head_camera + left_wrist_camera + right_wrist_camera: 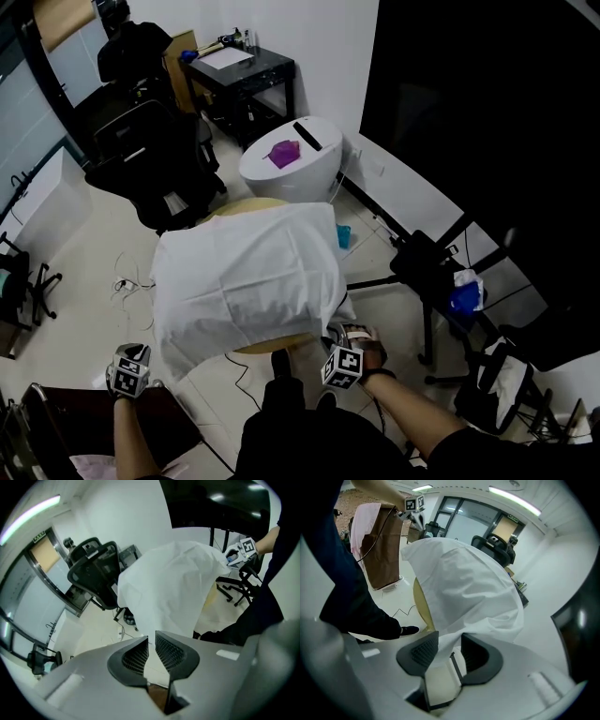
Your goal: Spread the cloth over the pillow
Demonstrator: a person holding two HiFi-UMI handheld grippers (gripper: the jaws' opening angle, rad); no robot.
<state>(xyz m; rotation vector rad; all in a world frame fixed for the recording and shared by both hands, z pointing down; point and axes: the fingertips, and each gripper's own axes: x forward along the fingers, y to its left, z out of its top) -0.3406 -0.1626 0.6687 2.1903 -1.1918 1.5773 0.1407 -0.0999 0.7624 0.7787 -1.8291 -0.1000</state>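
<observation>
Over the pillow on the round surface (267, 344) the cloth (244, 281) lies draped. My right gripper (450, 641) has its jaws released around a corner; my left gripper (151, 639) is barely parted, empty. I'd back out straight, without snagging.

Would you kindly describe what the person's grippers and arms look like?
The left gripper and right gripper have pale grey bodies with dark, grid-textured, wedge-shaped jaws. Each carries a white cube printed with black square markers. The person wears a dark top; the forearms are bare.
</observation>
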